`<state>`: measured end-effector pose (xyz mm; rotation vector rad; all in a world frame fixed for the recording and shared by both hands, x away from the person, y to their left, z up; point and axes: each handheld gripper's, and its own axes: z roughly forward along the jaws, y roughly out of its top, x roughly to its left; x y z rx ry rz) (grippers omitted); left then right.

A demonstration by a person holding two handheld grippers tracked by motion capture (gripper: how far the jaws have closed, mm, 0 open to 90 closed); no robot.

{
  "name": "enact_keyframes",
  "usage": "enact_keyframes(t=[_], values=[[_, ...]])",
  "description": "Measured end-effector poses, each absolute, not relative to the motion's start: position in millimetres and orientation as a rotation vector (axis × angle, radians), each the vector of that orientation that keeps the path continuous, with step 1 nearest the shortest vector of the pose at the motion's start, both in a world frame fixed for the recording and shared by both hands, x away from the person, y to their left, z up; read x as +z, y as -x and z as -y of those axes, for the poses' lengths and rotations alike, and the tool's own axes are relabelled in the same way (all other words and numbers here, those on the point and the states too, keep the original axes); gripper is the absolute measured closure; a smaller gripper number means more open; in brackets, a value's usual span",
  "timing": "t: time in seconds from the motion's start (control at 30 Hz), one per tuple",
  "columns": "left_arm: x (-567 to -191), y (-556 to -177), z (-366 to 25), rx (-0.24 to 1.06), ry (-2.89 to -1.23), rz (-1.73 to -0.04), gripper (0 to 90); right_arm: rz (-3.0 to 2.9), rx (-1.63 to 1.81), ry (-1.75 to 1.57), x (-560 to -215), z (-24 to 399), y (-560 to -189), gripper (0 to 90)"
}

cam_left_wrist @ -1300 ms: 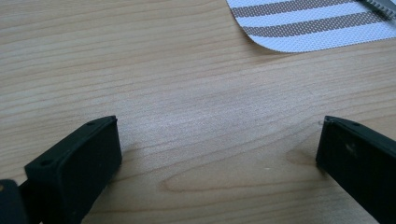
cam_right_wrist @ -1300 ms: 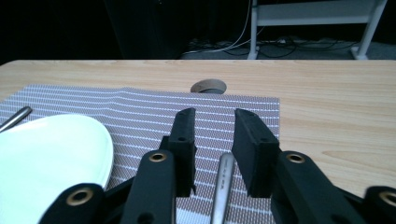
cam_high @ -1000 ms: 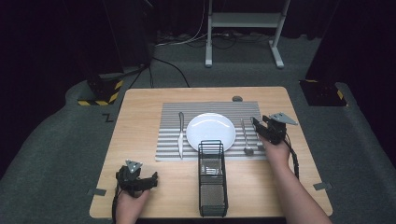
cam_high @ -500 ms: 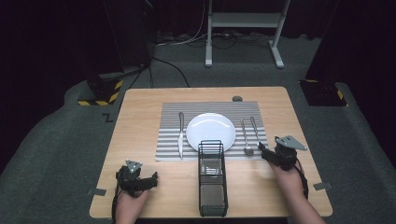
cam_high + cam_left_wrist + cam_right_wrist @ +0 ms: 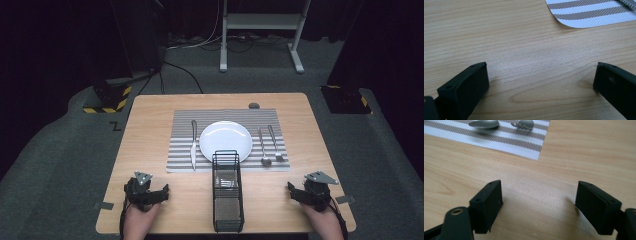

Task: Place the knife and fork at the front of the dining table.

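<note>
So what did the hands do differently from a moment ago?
The right gripper pulled back from the two spoons on the placemat to the table's near edge, its jaws opening, nothing between them. The left gripper, plate, knife and wire basket stayed put.

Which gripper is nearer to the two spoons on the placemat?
Right. The right gripper sits just below-right of the spoons; the left gripper is across the wire basket.

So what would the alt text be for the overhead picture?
A wooden table set with a striped placemat, white plate, knife and two spoons, a wire basket in front. A person's left gripper and right gripper rest at the near corners.
</note>
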<state>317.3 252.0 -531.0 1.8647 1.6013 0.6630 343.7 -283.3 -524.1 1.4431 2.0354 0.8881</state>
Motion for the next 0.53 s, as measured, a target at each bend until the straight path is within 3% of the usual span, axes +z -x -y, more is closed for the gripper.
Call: enact_keyframes(t=[0.53], values=[[-531.1,-317.1,-251.9,0.663,-1.864,-1.602,0.2,-2.031,0.874,-1.466,-524.4,289.9,-337.2,15.7]])
